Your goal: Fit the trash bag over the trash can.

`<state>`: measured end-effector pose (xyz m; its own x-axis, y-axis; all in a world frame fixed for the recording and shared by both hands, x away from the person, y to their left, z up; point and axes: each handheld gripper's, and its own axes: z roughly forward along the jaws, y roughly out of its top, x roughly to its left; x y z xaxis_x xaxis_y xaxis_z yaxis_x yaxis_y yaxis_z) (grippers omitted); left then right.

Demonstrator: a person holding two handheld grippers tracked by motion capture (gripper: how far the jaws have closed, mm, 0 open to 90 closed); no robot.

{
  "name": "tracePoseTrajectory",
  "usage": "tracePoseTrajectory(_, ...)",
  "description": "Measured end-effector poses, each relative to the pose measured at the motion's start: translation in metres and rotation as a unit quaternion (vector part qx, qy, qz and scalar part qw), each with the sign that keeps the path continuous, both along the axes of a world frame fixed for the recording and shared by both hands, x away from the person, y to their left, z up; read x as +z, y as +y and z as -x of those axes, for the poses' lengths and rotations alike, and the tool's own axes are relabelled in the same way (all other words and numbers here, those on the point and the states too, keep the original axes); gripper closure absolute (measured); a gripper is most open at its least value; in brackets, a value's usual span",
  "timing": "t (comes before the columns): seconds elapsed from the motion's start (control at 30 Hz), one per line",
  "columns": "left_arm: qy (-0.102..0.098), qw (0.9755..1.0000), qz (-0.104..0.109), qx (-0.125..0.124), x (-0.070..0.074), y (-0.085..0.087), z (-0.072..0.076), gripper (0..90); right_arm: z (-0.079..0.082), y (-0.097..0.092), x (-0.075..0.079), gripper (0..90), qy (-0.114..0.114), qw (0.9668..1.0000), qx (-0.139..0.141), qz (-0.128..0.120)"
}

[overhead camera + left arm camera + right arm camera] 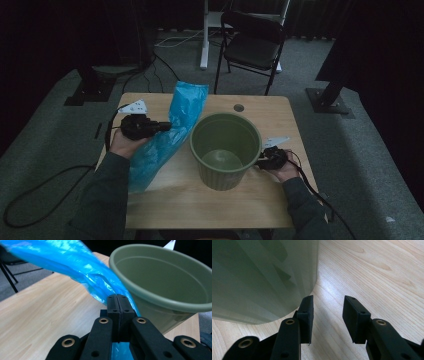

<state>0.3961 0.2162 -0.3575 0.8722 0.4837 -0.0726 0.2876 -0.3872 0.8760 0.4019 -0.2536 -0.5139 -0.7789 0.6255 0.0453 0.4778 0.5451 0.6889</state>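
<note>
A green ribbed plastic pot point(226, 149) stands upright in the middle of the wooden table point(270, 110), with nothing inside it. A long blue plastic bag point(170, 135) stretches from the table's back edge down past the pot's left side. My left gripper point(164, 126) is shut on the bag point(82, 270), pinching a fold of it between the jaws point(117, 305), close beside the pot's rim point(160, 302). My right gripper point(260, 161) stands open just right of the pot's wall point(262, 277); only bare table lies between its pads point(308, 312).
A black folding chair point(252, 42) and a white stand leg point(204, 35) are on the carpet behind the table. Dark frame feet sit at the far left point(87, 90) and far right point(327, 102). Cables trail from both grippers over the table's sides.
</note>
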Motion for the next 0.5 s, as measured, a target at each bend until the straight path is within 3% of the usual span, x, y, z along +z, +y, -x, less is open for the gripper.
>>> tracePoseTrajectory(0.5, -0.024, 0.9981, 0.031, -0.047, 0.03, -0.002, 0.014, 89.6, -0.002, -0.001, 0.001, 60.4, -0.002, 1.0, 0.0, -0.001)
